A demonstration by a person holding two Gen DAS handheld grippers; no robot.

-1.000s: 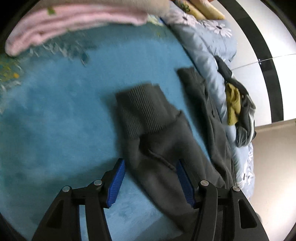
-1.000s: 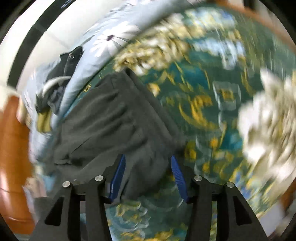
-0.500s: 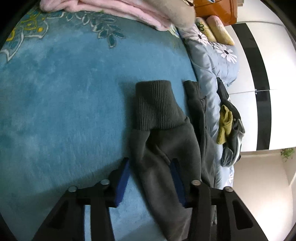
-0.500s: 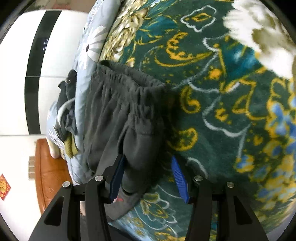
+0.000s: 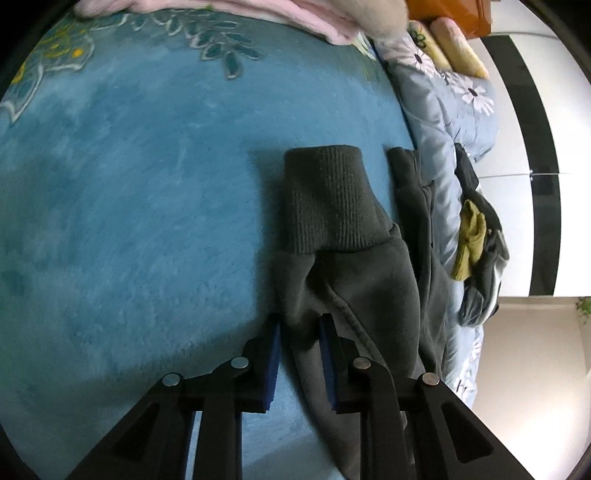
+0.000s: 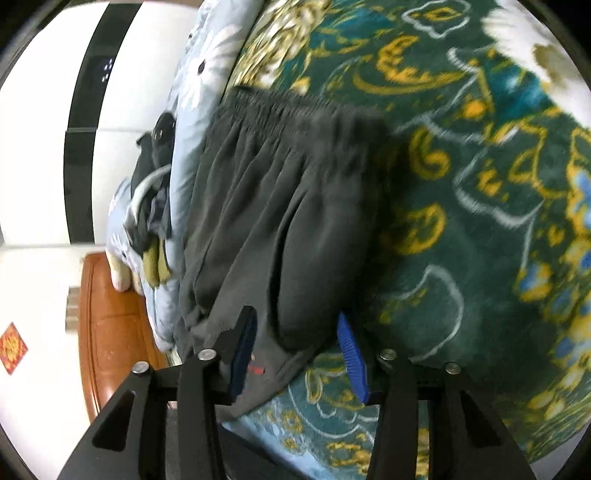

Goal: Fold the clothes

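Dark grey trousers (image 5: pixel 362 280) lie on a blue plush blanket (image 5: pixel 129 184), their ribbed cuff (image 5: pixel 328 199) pointing away from me. My left gripper (image 5: pixel 299 325) is closing, and its blue pads pinch a fold at the edge of the trouser leg just below the cuff. In the right wrist view the same trousers (image 6: pixel 280 192) show their gathered waistband (image 6: pixel 288 107) at the far end. My right gripper (image 6: pixel 295 321) is closing around a bulging fold of the near trouser edge. The fold sits between the jaws, and the right pad stands just clear of it.
A pale blue floral quilt (image 5: pixel 436 110) runs along the trousers' far side, with a heap of dark and yellow garments (image 5: pixel 476 236) on it. Folded pink bedding (image 5: pixel 295 14) lies at the back. The right view shows green patterned blanket (image 6: pixel 480 221) and a wooden headboard (image 6: pixel 110 314).
The left jaws have narrowed from wide apart to pinching the trouser leg. The right gripper has sunk closer over the trousers' edge, rolled, and its jaws have narrowed slightly.
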